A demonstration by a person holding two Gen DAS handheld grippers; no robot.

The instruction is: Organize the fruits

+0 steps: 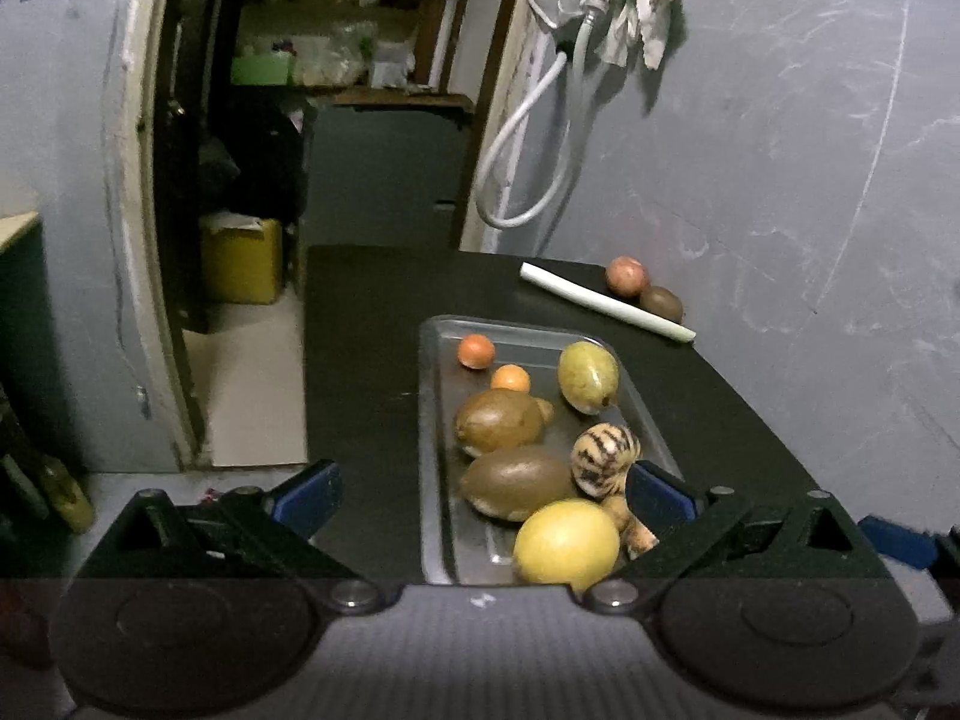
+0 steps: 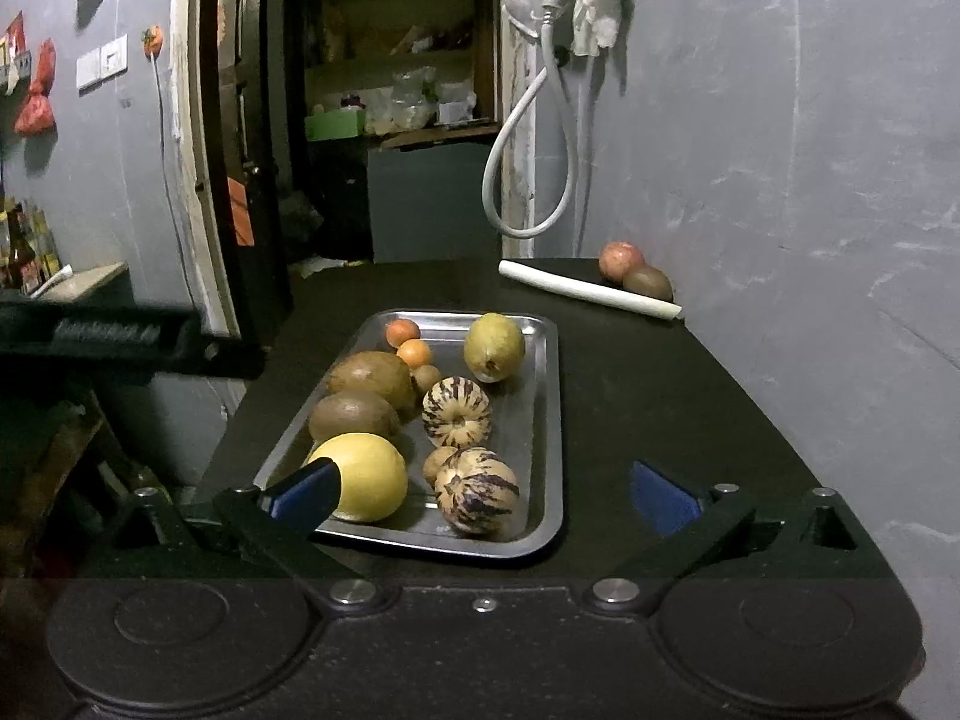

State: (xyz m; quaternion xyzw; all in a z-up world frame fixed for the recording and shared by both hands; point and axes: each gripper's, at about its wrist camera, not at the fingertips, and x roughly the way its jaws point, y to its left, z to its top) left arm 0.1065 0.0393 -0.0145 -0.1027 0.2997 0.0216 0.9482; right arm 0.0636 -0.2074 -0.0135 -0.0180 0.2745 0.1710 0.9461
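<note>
Fruit is gathered on a steel tray [image 2: 549, 420] set on a dark table [image 2: 660, 396], straight ahead of both grippers. The right gripper [image 2: 483, 489] is held released, blue fingers spread wide w/ nothing between them; its left finger overlaps the yellow lemon [image 2: 366, 474] in view, contact can't be told, and its right finger sits over bare tabletop beside the tray. The left gripper [image 1: 483, 492] is likewise spread wide and empty, its right finger seen in front of the striped melon [image 1: 603, 450] at the tray's near right side. Just ahead of the right gripper a second striped melon [image 2: 477, 492] lies at the tray's near edge, w/ a small brown fruit [image 2: 438, 462] touching its left. Further in, two brown oval fruits [image 2: 354, 414] are lined up along the tray's left side, then two small oranges [image 2: 414, 353] near the far left corner. A green-yellow mango [image 2: 493, 347] is placed at the far right of the tray. Well beyond the tray, to the far right by the wall, a white stalk [image 2: 588, 288] lies on the table, w/ a reddish apple [image 2: 621, 261] and a brown kiwi [image 2: 648, 283] touching each other just behind it. A grey hose [image 2: 528, 138] is hung on the wall above.
</note>
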